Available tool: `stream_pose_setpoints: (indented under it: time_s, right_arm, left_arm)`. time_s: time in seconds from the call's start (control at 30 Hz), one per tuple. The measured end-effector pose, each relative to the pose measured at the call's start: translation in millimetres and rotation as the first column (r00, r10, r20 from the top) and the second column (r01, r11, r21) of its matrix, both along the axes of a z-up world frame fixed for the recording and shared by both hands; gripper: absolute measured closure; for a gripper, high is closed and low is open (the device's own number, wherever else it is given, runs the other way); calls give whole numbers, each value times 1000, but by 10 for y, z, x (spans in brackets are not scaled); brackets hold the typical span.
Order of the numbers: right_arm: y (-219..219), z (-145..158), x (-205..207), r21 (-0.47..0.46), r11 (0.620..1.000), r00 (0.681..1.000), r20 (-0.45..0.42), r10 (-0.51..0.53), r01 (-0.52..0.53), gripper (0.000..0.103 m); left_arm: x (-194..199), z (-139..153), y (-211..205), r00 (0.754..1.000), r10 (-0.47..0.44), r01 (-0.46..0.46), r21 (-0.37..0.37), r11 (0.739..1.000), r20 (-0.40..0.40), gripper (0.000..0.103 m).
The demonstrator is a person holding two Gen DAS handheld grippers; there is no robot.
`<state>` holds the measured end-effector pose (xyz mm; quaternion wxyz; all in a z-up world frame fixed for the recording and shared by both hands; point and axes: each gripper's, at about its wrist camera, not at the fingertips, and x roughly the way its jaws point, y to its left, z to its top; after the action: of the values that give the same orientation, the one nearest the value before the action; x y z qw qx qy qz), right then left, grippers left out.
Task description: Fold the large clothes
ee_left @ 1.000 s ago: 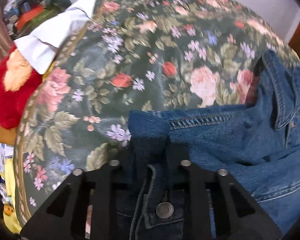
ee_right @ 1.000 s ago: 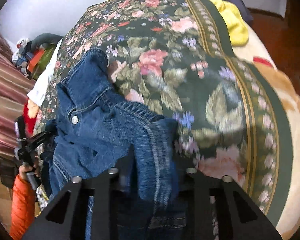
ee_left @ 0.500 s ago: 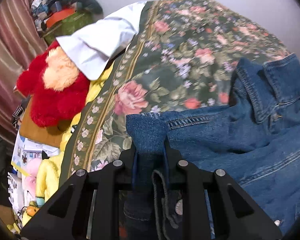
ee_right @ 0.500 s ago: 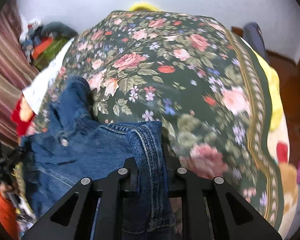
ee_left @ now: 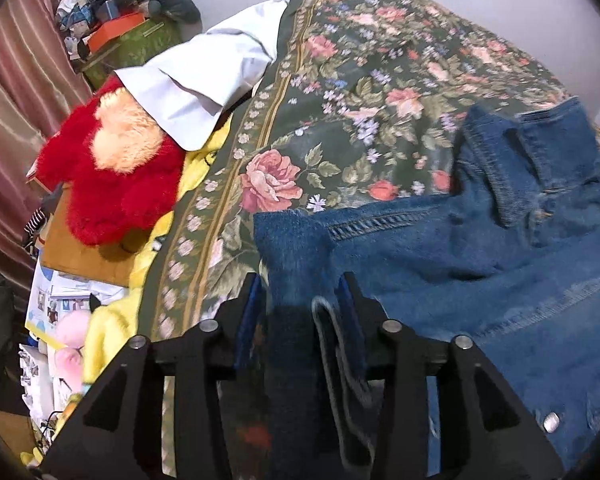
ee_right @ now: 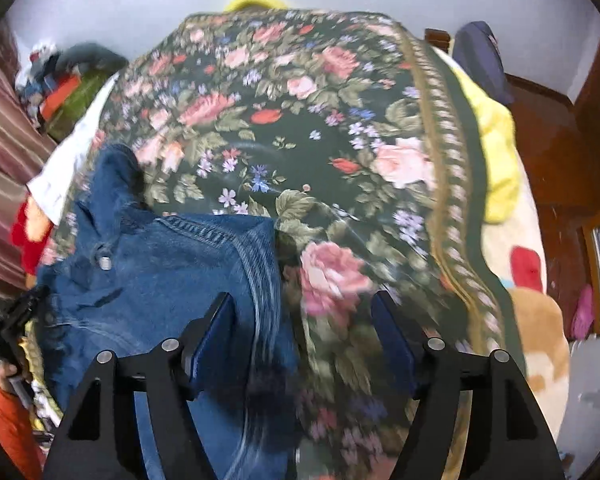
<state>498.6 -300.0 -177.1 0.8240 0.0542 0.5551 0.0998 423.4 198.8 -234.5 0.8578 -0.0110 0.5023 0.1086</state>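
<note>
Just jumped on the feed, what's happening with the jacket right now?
A denim jacket lies spread on the floral bedspread, collar toward the far side. The left gripper is closed on a fold of the jacket's near edge. The right gripper stands wide open over the jacket's other near corner, gripping nothing. No fold has been made yet.

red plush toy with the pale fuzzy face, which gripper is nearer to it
Left. The left gripper, clamped on the blue denim jacket, sits near the red plush toy; the right gripper is across the jacket, farther away.
</note>
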Motion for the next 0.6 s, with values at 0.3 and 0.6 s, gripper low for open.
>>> stream_pose_setpoints:
  time_s: [0.3, 0.6]
  right_arm:
    - [107, 944, -1006, 13, 995, 984, 152, 91, -95, 32]
    - [331, 1433, -2030, -36, 982, 937, 297, 186, -183, 10]
  left_arm:
    - [-787, 888, -326, 982, -81, 88, -37, 995, 173, 33]
    - [-1581, 1373, -537, 961, -108, 126, -55, 991, 254, 11]
